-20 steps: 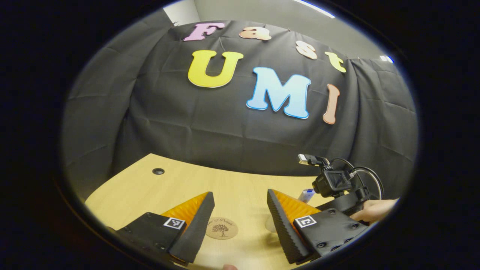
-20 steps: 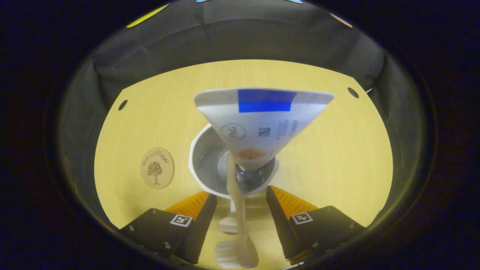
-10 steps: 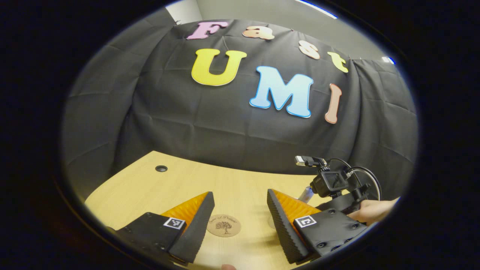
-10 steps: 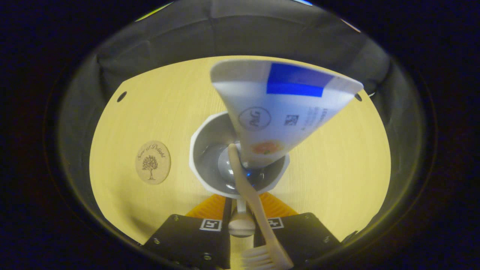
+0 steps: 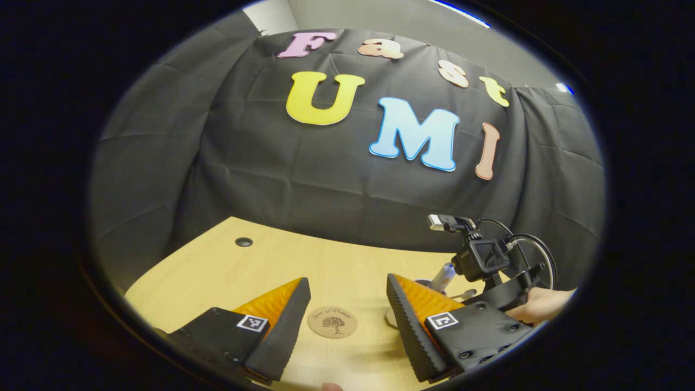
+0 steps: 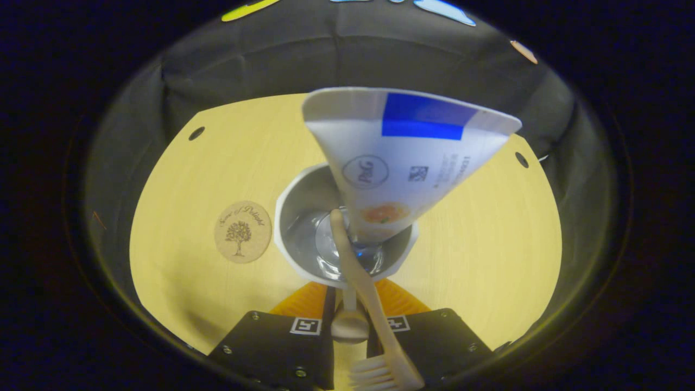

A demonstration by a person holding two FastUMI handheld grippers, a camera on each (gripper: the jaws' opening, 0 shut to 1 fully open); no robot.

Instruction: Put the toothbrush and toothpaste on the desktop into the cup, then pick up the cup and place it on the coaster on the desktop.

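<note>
Desktop [image 6: 478,255]: pale wood, smooth, likely low friction under a sliding base. On it, in the right gripper view, the white cup [image 6: 296,190] stands upright, loaded: toothpaste [image 6: 402,163] tube leaning out over the far rim, crimped end up, and toothbrush [image 6: 361,285] slanting out toward the camera, bristle head low. Coaster [image 6: 242,232] lies flat to the cup's left, near but apart. Right gripper [image 6: 350,326] fingers are drawn close together around the cup's handle [image 6: 349,324], a small knob-ended stem; contact looks firm on both sides, though the toothbrush crosses the gap and partly hides it. Judgement: cup rigid, glossy, probably ceramic or hard plastic, so slippery and moderately heavy; the handle is the only good purchase, and the load hangs off-centre from it, so expect tilt. Tube soft, light; brush stiff, light; both loose and free to shift or tip out. Left gripper [image 5: 347,320] hovers with fingers well apart, empty, coaster between them on the desktop.
</note>
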